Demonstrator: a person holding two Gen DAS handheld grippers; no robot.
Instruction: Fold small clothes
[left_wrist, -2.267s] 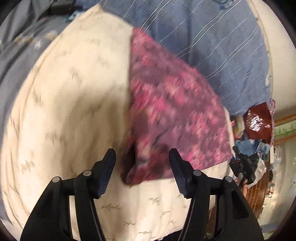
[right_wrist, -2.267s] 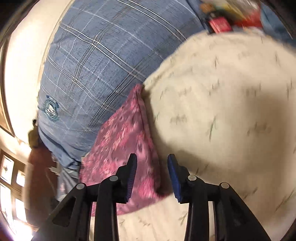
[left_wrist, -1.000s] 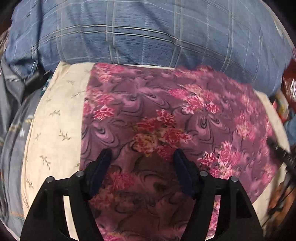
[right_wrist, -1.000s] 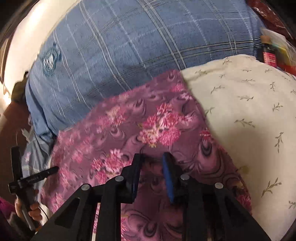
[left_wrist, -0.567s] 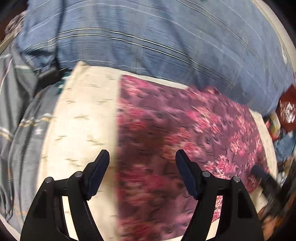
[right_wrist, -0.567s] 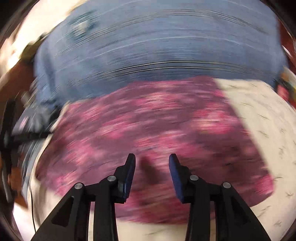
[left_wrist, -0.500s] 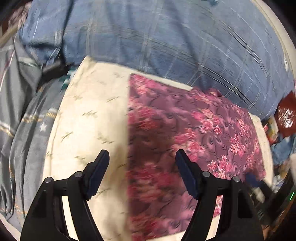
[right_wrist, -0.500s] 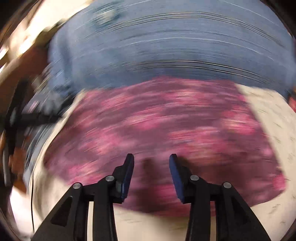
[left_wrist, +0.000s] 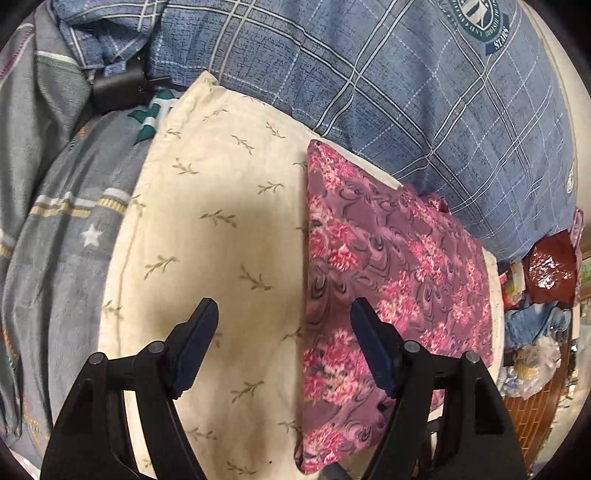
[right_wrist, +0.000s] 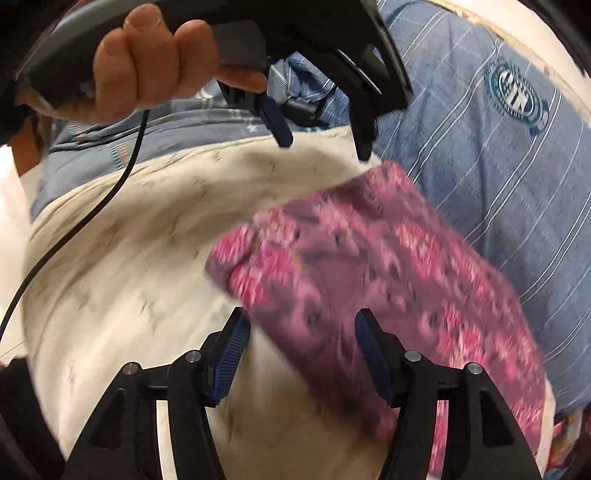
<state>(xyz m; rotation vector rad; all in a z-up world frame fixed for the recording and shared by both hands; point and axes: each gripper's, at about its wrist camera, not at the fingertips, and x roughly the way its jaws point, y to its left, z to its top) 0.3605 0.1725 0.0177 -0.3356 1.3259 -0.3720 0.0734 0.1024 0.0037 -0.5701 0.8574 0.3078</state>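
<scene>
A purple cloth with pink flowers (left_wrist: 388, 277) lies folded flat on a cream leaf-print pillow (left_wrist: 221, 221). My left gripper (left_wrist: 284, 325) hangs open over the pillow at the cloth's left edge, with nothing between its fingers. In the right wrist view the cloth (right_wrist: 369, 266) is blurred. My right gripper (right_wrist: 301, 332) hovers over its near corner, jaws opening, pads not pressing on it. At the top of that view a hand (right_wrist: 147, 62) holds the left gripper (right_wrist: 321, 140), open above the pillow's far edge.
A big blue plaid pillow (left_wrist: 406, 92) lies behind the cloth. A grey starred blanket (left_wrist: 66, 221) and a black object (left_wrist: 118, 86) sit to the left. A red bag (left_wrist: 550, 269) and clutter lie past the right edge, and a black cable (right_wrist: 74, 229) hangs from the hand.
The right gripper's jaws have widened from nearly shut over the cloth, and its view has rolled to take in the left gripper. The left gripper has shifted left off the cloth onto bare pillow.
</scene>
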